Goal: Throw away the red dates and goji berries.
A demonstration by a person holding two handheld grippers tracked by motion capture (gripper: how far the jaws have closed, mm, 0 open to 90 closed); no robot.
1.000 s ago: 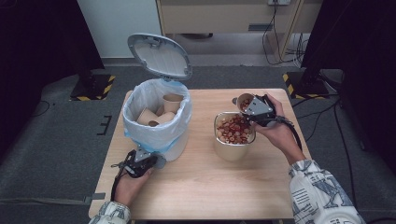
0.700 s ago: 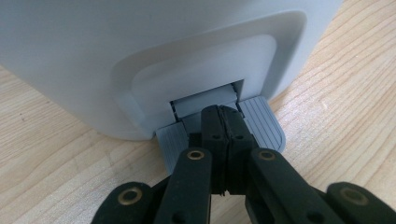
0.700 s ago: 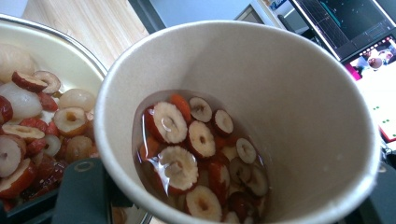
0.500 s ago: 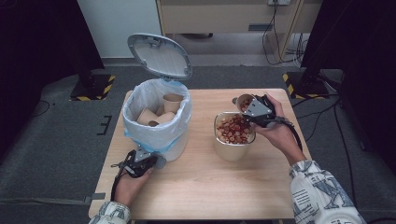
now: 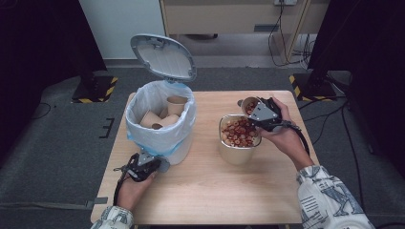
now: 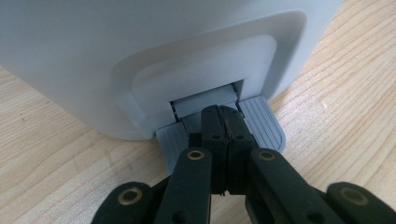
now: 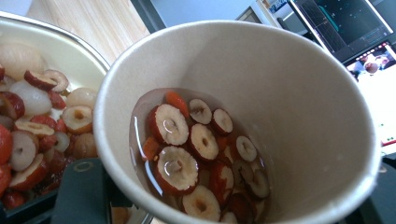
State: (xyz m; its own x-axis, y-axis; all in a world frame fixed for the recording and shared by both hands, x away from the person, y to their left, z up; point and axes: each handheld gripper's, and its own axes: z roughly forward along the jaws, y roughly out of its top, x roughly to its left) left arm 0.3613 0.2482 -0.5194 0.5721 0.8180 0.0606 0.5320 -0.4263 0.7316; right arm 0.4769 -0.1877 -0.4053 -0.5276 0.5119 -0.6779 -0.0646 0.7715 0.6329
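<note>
A white pedal bin (image 5: pixel 165 143) with a plastic liner stands at the table's left, its lid (image 5: pixel 162 57) raised. Several used paper cups (image 5: pixel 165 114) lie inside it. My left gripper (image 5: pixel 154 165) is shut, and its tips (image 6: pixel 219 123) rest on the grey ridged pedal (image 6: pixel 261 122) at the bin's foot. My right gripper (image 5: pixel 258 113) is shut on a paper cup (image 5: pixel 247 105), held tilted by the far rim of a metal bowl (image 5: pixel 239 151). The cup (image 7: pixel 289 93) holds sliced red dates (image 7: pixel 187 149) in liquid. The bowl (image 7: pixel 56 49) is full of similar fruit pieces.
The wooden table (image 5: pixel 215 191) has free room at its front and right. A cabinet and cables lie beyond its far edge, on the grey floor.
</note>
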